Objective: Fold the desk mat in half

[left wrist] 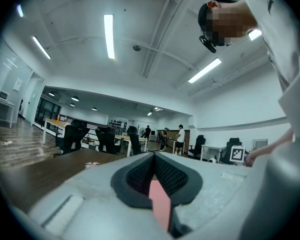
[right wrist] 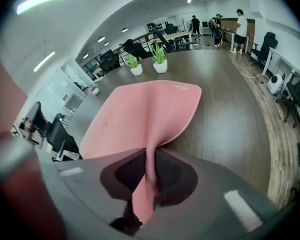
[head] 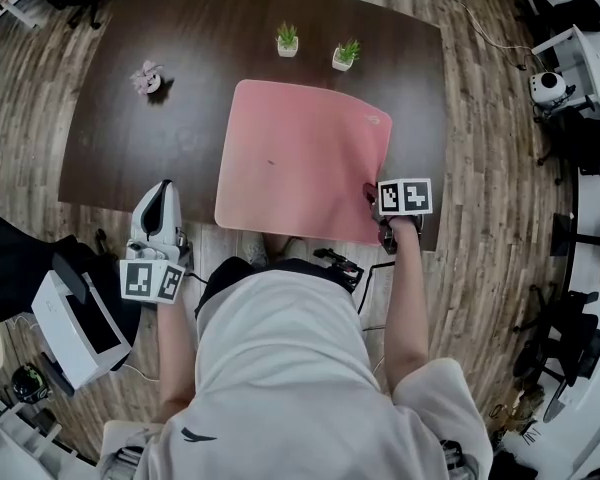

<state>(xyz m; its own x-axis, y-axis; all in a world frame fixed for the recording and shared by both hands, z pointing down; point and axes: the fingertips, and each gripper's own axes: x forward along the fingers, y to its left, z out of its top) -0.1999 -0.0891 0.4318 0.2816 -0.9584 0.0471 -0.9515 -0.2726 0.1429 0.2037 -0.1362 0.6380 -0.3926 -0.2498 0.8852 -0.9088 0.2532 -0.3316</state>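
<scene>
One mat [head: 300,158] lies on the surface [head: 180,118] in head view, left hand-held gripper [head: 165,190] left of it. Left gripper view: jaws clenched. Right gripper view: right hand-held gripper [right wrist: 151,171] pinches the mat's near corner; one-corner pulling may skew the fold.

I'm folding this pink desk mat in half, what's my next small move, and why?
Probably bring the left gripper over to the near left corner of the desk mat and pinch it. The right gripper is shut on the near right corner, while the left one sits by the near edge of the table, apart from the mat. Lifting one corner alone would likely skew the fold.
</scene>
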